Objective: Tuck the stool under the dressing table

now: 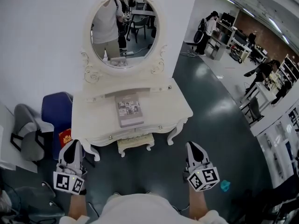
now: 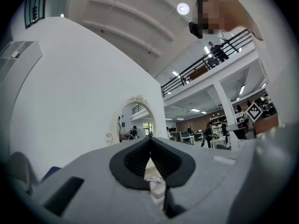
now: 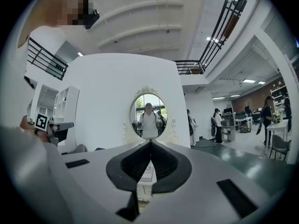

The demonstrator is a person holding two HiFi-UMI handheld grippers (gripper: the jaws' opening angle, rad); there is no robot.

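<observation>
The cream stool (image 1: 135, 143) stands under the white dressing table (image 1: 93, 118), only its front edge and legs showing below the table's front. An oval mirror (image 1: 124, 29) tops the table, and a booklet (image 1: 129, 109) lies on it. My left gripper (image 1: 73, 149) hangs in front of the table's left corner, shut and empty. My right gripper (image 1: 194, 150) hovers by the table's right front leg, also shut with nothing held. In the left gripper view the gripper (image 2: 150, 140) has its tips together; the right gripper view shows the same for its gripper (image 3: 150, 143), facing the mirror (image 3: 148, 116).
A blue chair (image 1: 56, 111) and a grey seat (image 1: 28, 132) stand left of the table, with a red packet (image 1: 65, 136) beside them. A small teal object (image 1: 225, 185) lies on the dark floor at right. People and desks fill the far right (image 1: 261, 73).
</observation>
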